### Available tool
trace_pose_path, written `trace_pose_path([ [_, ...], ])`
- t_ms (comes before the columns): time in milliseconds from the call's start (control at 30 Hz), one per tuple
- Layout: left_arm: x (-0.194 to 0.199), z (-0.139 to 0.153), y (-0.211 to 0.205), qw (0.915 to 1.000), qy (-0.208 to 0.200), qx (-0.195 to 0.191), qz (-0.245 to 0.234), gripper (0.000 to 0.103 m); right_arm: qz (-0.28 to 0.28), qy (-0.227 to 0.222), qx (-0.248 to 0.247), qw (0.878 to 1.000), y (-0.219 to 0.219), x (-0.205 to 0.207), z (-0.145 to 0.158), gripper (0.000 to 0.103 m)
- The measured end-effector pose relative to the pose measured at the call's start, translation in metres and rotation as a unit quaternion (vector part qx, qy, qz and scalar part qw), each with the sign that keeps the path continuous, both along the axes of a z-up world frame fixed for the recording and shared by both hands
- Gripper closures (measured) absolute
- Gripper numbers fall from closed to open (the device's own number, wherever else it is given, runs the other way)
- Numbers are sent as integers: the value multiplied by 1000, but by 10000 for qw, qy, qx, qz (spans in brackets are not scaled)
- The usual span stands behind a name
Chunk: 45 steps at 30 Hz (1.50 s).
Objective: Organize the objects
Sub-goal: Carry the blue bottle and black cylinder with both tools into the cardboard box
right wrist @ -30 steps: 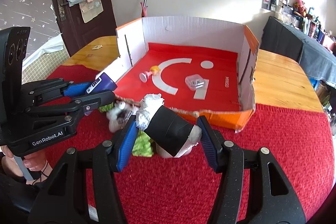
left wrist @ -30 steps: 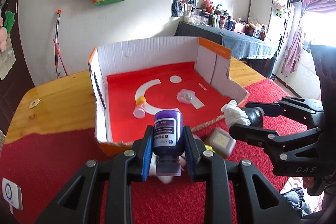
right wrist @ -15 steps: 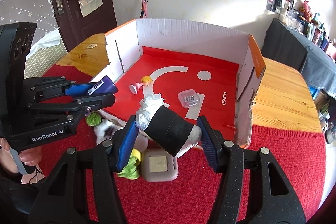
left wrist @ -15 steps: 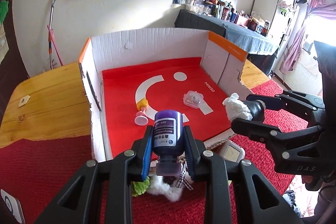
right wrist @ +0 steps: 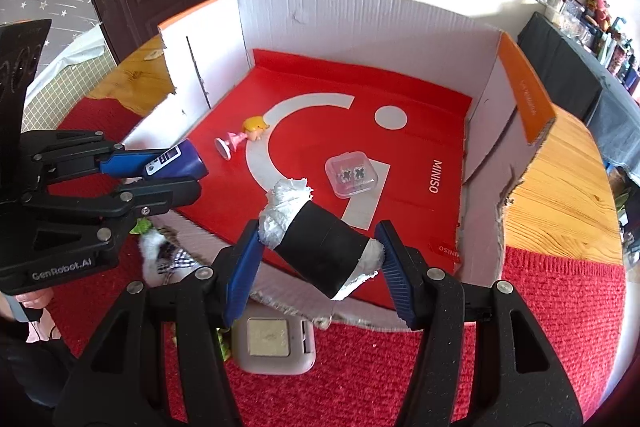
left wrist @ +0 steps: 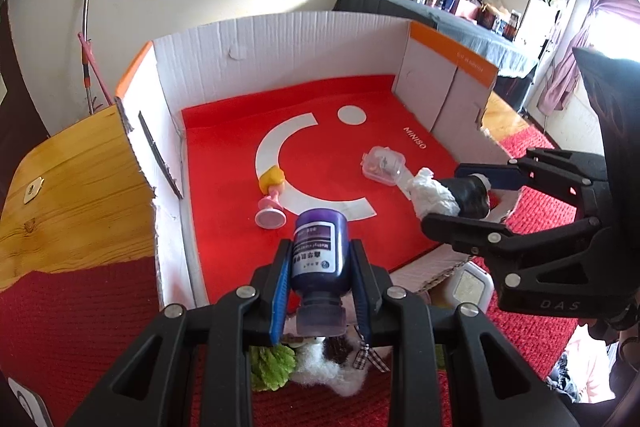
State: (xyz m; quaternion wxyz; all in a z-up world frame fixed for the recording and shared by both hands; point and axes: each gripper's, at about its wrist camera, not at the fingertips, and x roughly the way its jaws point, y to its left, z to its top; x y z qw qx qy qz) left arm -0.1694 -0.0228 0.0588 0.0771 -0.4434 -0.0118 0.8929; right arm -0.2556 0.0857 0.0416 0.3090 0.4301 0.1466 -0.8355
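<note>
1. Left wrist view: the left claw (left wrist: 320, 287) grips a purple bottle (left wrist: 318, 259) cap downward, just over the near edge of the cardboard box (left wrist: 280, 39), probably to drop it inside. The label text is too small to read; "MINISO" is printed on the red box floor.
2. Right wrist view: the right claw (right wrist: 320, 267) clamps a black roll (right wrist: 320, 251) stuffed with white paper, tilted, above the front wall of the box. "GenRobot.AI" is written on the left claw.
</note>
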Motion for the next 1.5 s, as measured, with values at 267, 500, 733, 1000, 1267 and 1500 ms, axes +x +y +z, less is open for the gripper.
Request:
trace_pose_path([
  [267,-10,-9,-2,9997,-194,-134,2,74,50,-193,227,9995,-7,-13,-12,48],
  [500,-19,-19,-6,9993,-329,-178,45,74,101,-262,356,9990,-13,-19,-17,47],
  [733,-26,-25,-12,9990,-385,-185,114,74,121,-315,373,9987,-17,-23,-21,47],
  [1000,-35,-26,-14,9990,-379,-164,159,74,97,-419,300,9986,-19,-32,-25,47],
  [1267,-46,-28,-13,9990,-338,-178,215,74,46,-334,317,9989,-23,-38,-28,48],
  [1500,-54,-29,-13,9990,-332,-176,239,74,-12,-243,312,9992,-28,-44,-31,47],
])
